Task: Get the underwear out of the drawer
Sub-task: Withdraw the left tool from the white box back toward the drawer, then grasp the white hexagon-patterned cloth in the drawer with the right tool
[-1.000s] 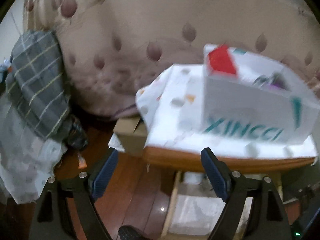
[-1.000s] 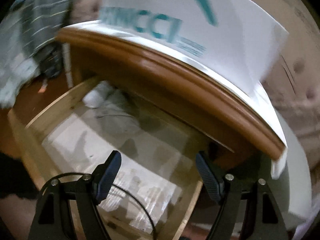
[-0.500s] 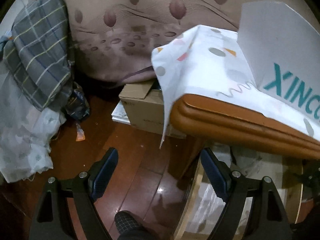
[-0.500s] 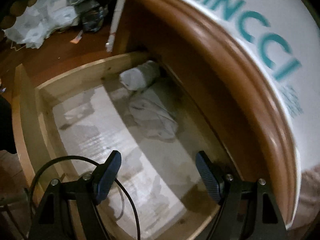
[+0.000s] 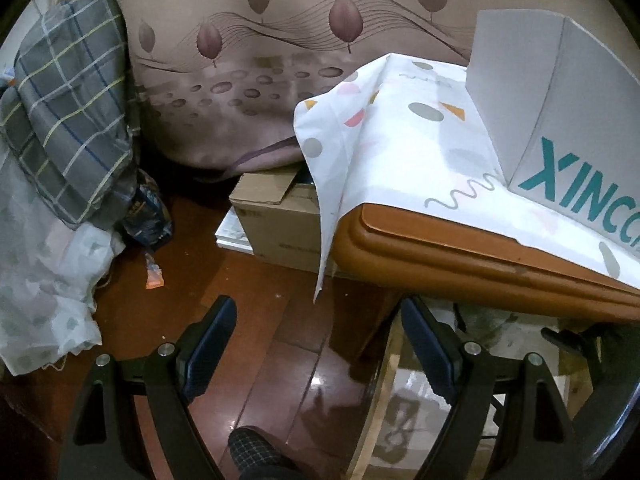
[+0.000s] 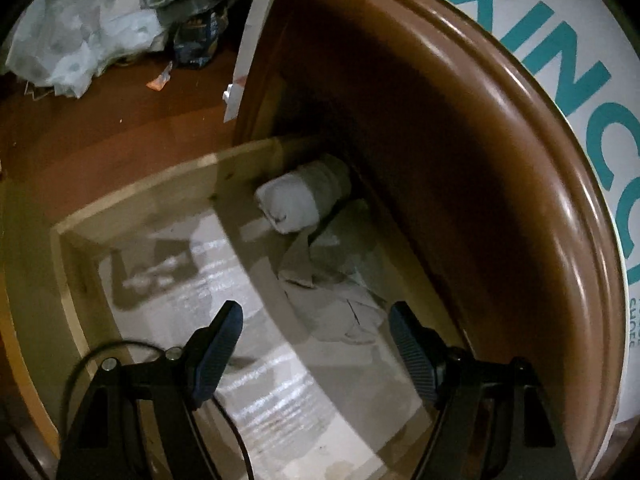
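Observation:
The pulled-out wooden drawer (image 6: 132, 200) fills the right wrist view. At its back lie a rolled white garment (image 6: 300, 196) and a crumpled pale-grey piece of underwear (image 6: 336, 284). My right gripper (image 6: 316, 344) hangs over the drawer, just in front of the crumpled piece. Its jaws are closing slowly with nothing pressed between them. In the left wrist view my left gripper (image 5: 318, 344) stands open over the dark wood floor, beside the drawer's left wall (image 5: 384, 380). Nothing is in it.
A brown table top (image 5: 460, 248) with a patterned white cloth (image 5: 400, 140) and a white lettered box (image 5: 568, 140) overhangs the drawer. A cardboard box (image 5: 276, 216), piled fabric (image 5: 60, 140) and a patterned bedspread (image 5: 260, 80) lie behind. A slippered foot (image 5: 256, 452) stands on the floor.
The right gripper has swung across and down into the drawer, bringing the garments nearer, and its view has rolled. The left gripper dropped at first, then held still; the table edge now fills its right side.

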